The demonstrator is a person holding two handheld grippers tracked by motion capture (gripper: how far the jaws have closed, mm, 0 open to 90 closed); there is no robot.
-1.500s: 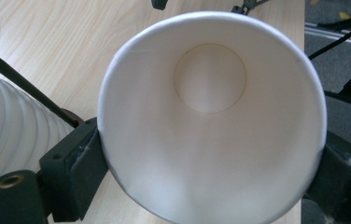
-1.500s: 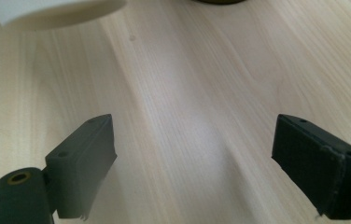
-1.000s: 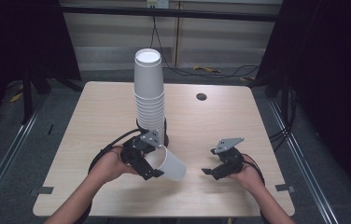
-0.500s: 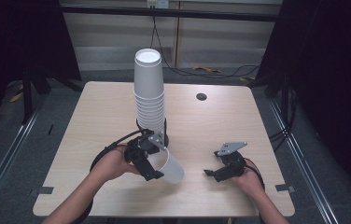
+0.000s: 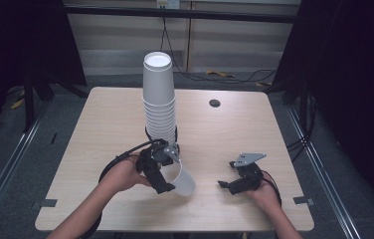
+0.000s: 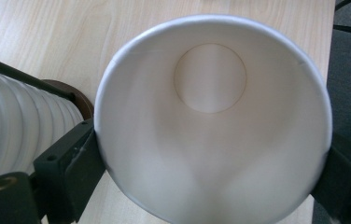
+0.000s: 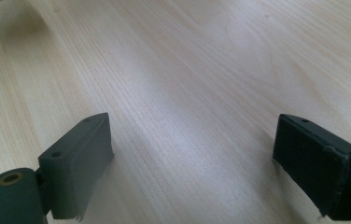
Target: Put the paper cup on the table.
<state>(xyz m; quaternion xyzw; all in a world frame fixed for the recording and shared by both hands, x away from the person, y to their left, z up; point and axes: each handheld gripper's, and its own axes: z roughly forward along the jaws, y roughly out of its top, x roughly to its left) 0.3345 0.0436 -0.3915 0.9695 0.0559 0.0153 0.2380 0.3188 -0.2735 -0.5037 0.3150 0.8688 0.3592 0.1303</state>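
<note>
My high view has a dark surround with the pale wooden table [image 5: 105, 129] evenly lit. Close in, the white paper cup [image 6: 211, 140] looks soft-shadowed and slightly blurred.

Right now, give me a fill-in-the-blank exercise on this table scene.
1. The left gripper holds a single white paper ____ by its rim.
2. The right gripper has nothing between its jaws, which stand ____.
3. The stack of cups stands on the wooden ____.
4. Seen from above, the held cup lies to the ____ of the right gripper.

Missing words: cup; open; table; left
</note>
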